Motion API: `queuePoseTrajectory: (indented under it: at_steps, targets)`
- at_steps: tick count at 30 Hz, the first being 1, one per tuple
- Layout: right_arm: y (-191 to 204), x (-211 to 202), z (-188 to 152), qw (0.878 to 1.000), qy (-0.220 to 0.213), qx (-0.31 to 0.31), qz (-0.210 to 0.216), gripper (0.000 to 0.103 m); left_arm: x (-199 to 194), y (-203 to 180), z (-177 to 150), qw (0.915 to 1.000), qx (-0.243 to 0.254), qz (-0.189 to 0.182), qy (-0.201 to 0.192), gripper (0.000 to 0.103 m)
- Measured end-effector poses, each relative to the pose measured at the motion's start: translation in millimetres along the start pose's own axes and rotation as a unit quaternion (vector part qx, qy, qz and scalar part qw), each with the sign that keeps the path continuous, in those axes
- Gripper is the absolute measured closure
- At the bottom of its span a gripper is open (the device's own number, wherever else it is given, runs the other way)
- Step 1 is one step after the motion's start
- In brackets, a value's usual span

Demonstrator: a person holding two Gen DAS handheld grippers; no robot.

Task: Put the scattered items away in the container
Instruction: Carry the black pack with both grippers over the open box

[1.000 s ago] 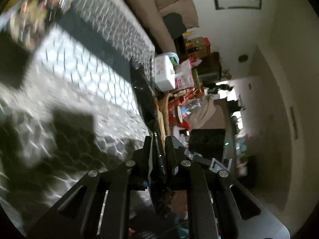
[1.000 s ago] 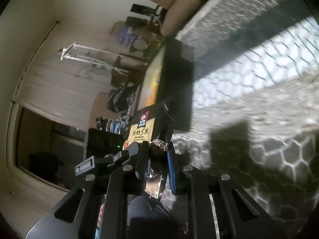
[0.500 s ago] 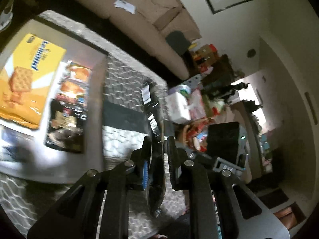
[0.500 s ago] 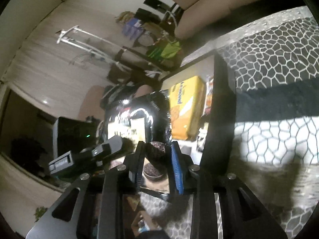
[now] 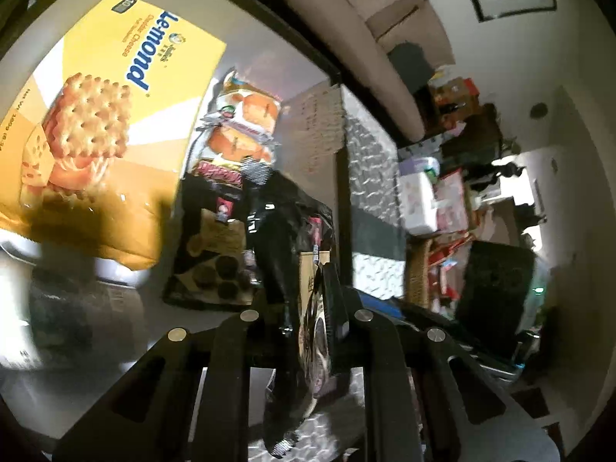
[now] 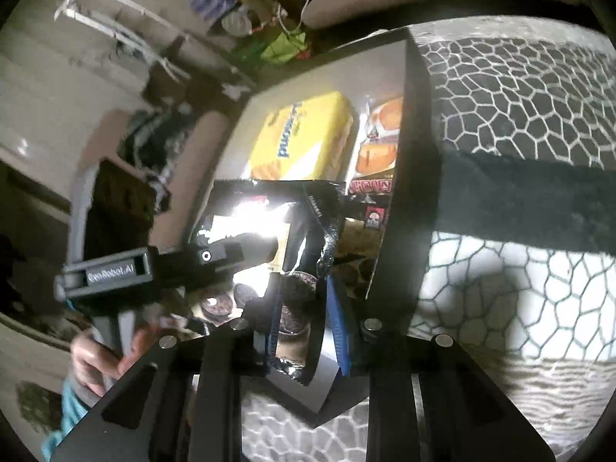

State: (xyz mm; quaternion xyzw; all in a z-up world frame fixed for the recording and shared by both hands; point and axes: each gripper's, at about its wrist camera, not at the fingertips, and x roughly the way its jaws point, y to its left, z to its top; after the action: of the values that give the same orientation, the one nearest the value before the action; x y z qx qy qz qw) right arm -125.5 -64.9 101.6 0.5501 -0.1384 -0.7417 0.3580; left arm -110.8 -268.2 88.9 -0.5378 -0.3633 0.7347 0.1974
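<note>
A black cookie packet (image 5: pixel 285 231) hangs between both grippers over the open container (image 5: pixel 342 192), a box with black walls and a grey floor. My left gripper (image 5: pixel 308 300) is shut on one edge of the packet. My right gripper (image 6: pixel 302 300) has the packet's (image 6: pixel 250 211) other corner between its blue pads, which press on it as the jaws are closing. The left gripper (image 6: pixel 246 250) and the hand (image 6: pixel 100 354) holding it show in the right wrist view. Below, inside the container (image 6: pixel 412 154), lie a yellow cracker box (image 5: pixel 115 115), orange bun packets (image 5: pixel 246 123) and another dark cookie packet (image 5: pixel 215 261).
A honeycomb-patterned rug (image 6: pixel 519 115) surrounds the container, with a dark shadow band across it. A beige sofa (image 5: pixel 365 19) stands beyond. Boxes and bags (image 5: pixel 423 200) crowd the floor at the right of the left wrist view. A white drying rack (image 6: pixel 115 27) stands far off.
Both grippers have carried the black packet from above the rug to over the container. The snacks in the box have come into close view. The right jaws stand slightly wider than a second ago.
</note>
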Motion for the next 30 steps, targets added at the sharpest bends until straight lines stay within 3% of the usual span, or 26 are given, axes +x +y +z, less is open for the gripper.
queuePoseTrajectory:
  at_steps: [6, 9, 12, 16, 21, 24, 28, 30]
  targets:
    - [-0.6, -0.1, 3.9, 1.0, 0.001, -0.011, -0.024, 0.079, 17.6, -1.3, 7.0, 0.9992, 0.013, 0.032, 0.02, 0.088]
    - [5.6, -0.5, 6.6, 0.998, 0.004, -0.03, -0.056, 0.078, 32.6, -6.9, 12.6, 0.996, 0.023, 0.076, 0.042, 0.089]
    - [11.9, -2.4, 8.0, 0.996, 0.002, -0.047, -0.071, 0.078, 51.9, -6.6, 13.0, 0.9873, 0.034, 0.14, 0.067, 0.089]
    - [15.3, -9.5, 4.7, 0.996, -0.006, -0.059, -0.06, 0.078, 71.0, -2.3, 9.0, 0.9757, 0.043, 0.194, 0.093, 0.088]
    - [9.2, -20.3, -0.9, 0.998, -0.012, -0.054, -0.044, 0.078, 73.6, 3.8, 2.9, 0.9722, 0.032, 0.21, 0.098, 0.078]
    - [3.6, -29.3, -4.7, 0.998, -0.019, -0.049, -0.038, 0.078, 65.8, 5.8, 1.5, 0.9713, 0.03, 0.216, 0.095, 0.078]
    - [-3.5, -38.1, -6.0, 0.998, -0.027, -0.04, -0.029, 0.078, 53.4, 5.7, -0.9, 0.9764, 0.014, 0.198, 0.084, 0.077]
    - [-6.4, -42.1, -6.8, 0.999, -0.031, -0.033, -0.023, 0.078, 60.9, 6.0, -5.2, 0.9736, 0.014, 0.209, 0.092, 0.076]
